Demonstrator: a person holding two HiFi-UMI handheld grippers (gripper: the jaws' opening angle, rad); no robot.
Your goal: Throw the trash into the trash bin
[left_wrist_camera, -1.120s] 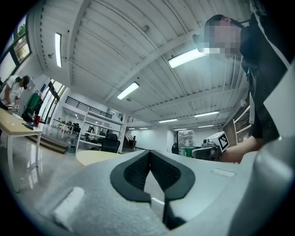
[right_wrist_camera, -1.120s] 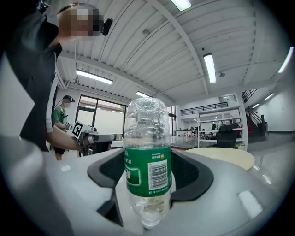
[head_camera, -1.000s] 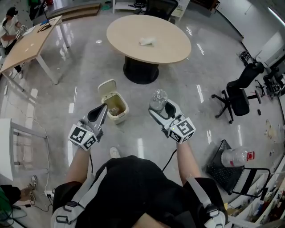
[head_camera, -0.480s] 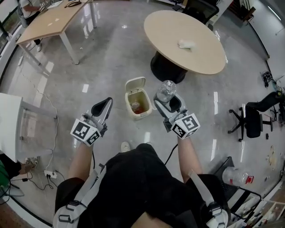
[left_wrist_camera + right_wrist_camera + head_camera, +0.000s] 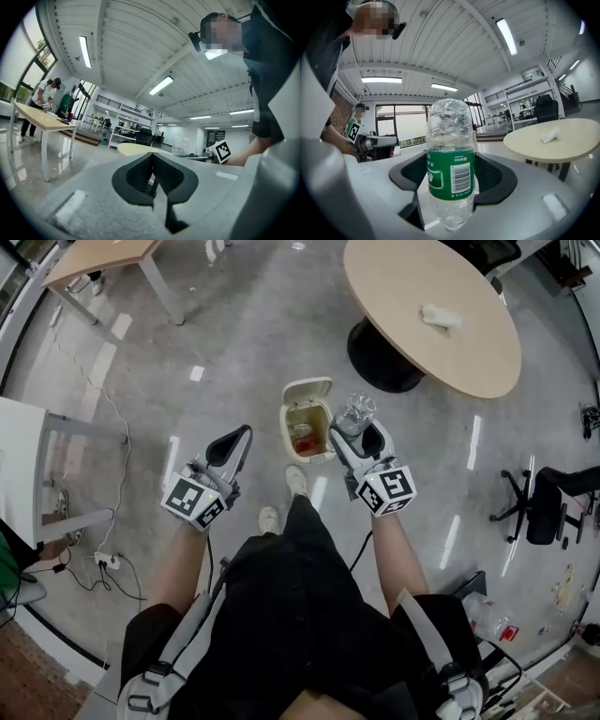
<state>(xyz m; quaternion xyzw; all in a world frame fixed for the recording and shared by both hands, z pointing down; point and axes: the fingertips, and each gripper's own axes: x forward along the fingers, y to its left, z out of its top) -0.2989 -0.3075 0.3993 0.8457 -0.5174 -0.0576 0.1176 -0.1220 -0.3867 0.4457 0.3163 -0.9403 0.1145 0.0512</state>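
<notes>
Around: white desk (image 5: pixel 19 465) well left of left gripper (image 5: pixel 239 437); round tan table (image 5: pixel 469 362) beyond right gripper (image 5: pixel 364 432), glossy grey floor (image 5: pixel 234 334) | Materials: boxy cream plastic trash bin (image 5: pixel 298 413), lid up; clear crinkled bottle (image 5: pixel 451 159), green label | Position: left jaws together, empty; bin between grippers, nearer right; right jaws clamp bottle beside bin's rim.

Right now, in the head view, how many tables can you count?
3: a round table at upper right, a wooden table in the top left corner, a white table at the left edge. Others may lie out of view.
</notes>
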